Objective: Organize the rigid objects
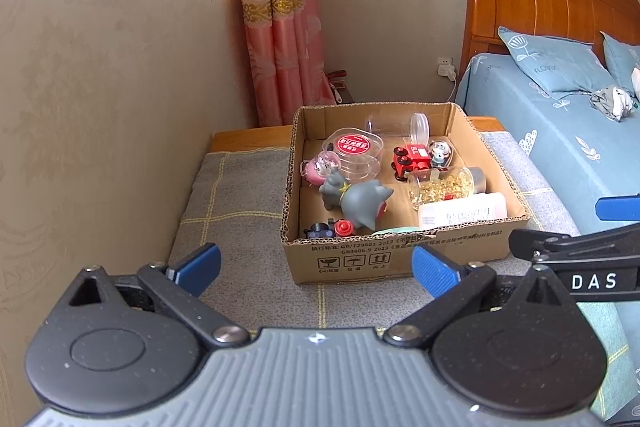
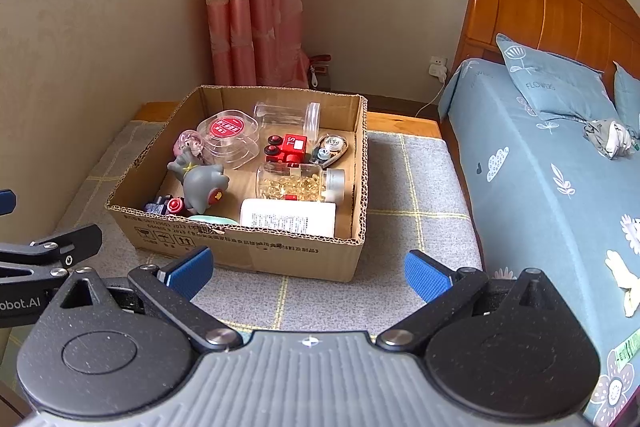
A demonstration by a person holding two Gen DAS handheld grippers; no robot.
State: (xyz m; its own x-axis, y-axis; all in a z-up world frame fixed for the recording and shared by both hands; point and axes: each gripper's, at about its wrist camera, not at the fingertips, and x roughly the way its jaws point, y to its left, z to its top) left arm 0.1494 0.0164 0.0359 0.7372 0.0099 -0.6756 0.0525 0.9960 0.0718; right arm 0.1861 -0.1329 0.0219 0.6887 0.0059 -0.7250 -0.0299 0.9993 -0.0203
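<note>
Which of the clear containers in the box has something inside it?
The clear jar of gold pieces, lying on its side with a silver cap, beside the white bottle. The red-lidded tub and the clear jar at the back wall look empty.

Your left gripper point(image 1: 316, 269) has black speckled linkage arms with silver pivot screws, blue ribbed pads point(image 1: 434, 269) and a grey ridged body between two round black housings. Your right gripper point(image 2: 308, 269) matches it; beside it, the other tool's black bar reads "obot.AI" in white.
</note>
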